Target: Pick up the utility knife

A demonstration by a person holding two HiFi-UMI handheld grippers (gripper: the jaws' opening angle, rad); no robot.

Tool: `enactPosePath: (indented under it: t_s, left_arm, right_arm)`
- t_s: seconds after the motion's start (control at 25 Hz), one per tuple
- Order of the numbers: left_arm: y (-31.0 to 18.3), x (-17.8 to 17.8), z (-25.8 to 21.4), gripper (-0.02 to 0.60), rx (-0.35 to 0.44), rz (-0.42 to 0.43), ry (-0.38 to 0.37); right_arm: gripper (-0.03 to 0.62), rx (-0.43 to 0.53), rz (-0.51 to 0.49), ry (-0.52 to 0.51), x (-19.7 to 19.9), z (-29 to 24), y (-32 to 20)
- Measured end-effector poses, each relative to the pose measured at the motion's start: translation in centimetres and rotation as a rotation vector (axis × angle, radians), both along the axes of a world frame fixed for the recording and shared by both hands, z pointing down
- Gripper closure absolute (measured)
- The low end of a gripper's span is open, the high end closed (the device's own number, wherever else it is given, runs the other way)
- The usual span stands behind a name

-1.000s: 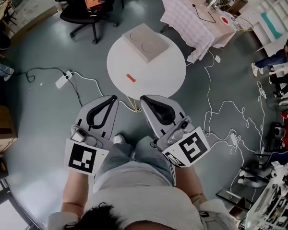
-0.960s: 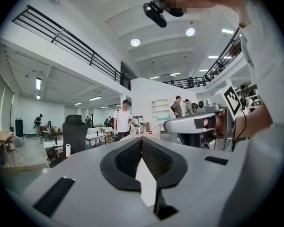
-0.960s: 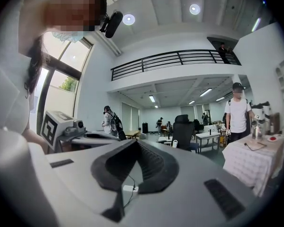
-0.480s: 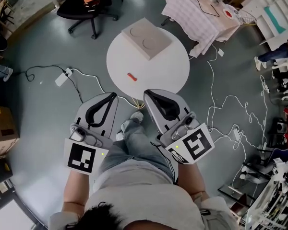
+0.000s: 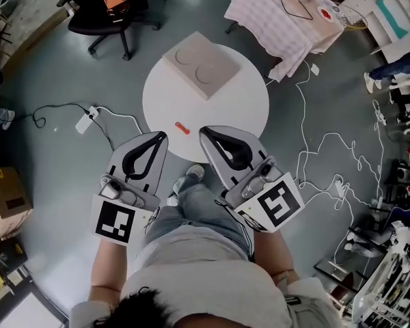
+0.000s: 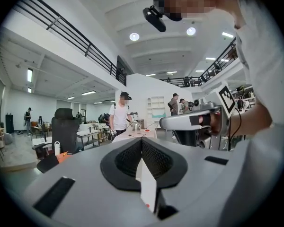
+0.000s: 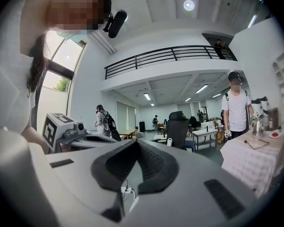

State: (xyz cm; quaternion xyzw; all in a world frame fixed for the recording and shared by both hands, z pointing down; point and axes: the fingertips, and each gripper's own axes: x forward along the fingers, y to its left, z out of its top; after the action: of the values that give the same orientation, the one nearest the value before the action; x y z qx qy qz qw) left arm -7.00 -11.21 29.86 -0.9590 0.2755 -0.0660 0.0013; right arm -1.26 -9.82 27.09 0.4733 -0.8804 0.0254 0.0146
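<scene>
Approach step: left gripper (image 5: 158, 141) and right gripper (image 5: 208, 135) closed, empty; next, reach what is probably the red knife (image 5: 182, 128) on the table (image 5: 239, 108), jaws opened

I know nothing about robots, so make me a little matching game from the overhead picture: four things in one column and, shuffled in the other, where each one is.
Things:
1. small red utility knife
2. beige square board
3. white power strip
4. black office chair

Places:
A. at the far edge of the round white table
B. on the grey floor, left of the table
C. top left corner of the head view
D. on the near side of the table

Pairs: 1-D, 2-A, 3-B, 4-C
</scene>
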Motion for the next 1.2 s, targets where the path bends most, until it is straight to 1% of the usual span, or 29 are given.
enactPosePath:
  t_s: [0.16,0.44,0.64,0.84,1.0,1.2]
  left_arm:
    - [-2.8,2.0,0.1,0.571,-0.016,0.035,0.021]
    - [-6.0,5.0,0.1,0.571,-0.011,0.087,-0.009]
    - [-7.1,6.0,1.6,0.571,-0.024,0.151,-0.039]
    - [-8.0,6.5,3.5,0.571,-0.056,0.251,-0.066]
    - [-8.5,6.4,4.9,0.571,-0.077,0.363,-0.096]
    - [-9.5,5.0,6.6,0.571,-0.090,0.527,-0.116]
  right_arm:
    - [0.586,0.002,0.008,-0.006,1.5,0.2,-2.8]
    - [0.586,-0.002,0.032,-0.030,3.9,0.3,-5.6]
    - [0.586,-0.028,0.085,-0.041,5.1,0.9,-6.6]
    - [0.586,-0.056,0.180,-0.046,5.6,1.7,-7.2]
    - [0.586,-0.073,0.285,-0.067,5.7,2.2,-7.6]
    - [0.586,-0.082,0.434,-0.073,4.4,3.1,-7.9]
